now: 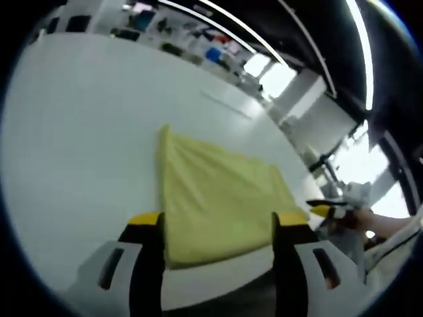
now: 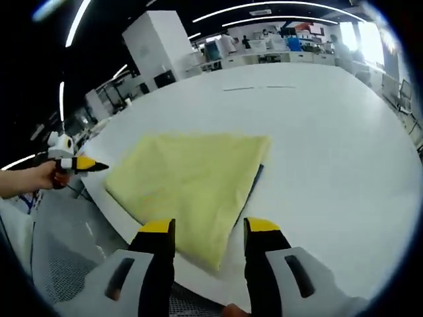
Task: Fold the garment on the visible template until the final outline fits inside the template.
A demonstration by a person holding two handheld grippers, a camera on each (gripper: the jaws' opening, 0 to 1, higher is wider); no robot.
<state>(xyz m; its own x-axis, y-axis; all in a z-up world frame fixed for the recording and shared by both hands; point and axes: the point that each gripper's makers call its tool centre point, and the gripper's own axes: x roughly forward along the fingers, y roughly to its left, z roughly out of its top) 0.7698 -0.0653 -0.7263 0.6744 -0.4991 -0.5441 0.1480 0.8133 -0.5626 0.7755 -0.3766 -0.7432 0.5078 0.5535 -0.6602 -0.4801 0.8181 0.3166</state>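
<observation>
Both grippers' fingers are held spread and empty above the yellow garment, which lies folded near the table edge, so a further fold is judged pending, calling for an edge to be pinched.

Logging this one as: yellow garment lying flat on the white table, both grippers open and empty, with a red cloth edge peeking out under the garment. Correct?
Not quite: the edge peeking out under the yellow garment is dark blue, not red, as the right gripper view shows. The rest holds: it lies flat on the white table, with the left gripper and right gripper open and empty.
</observation>
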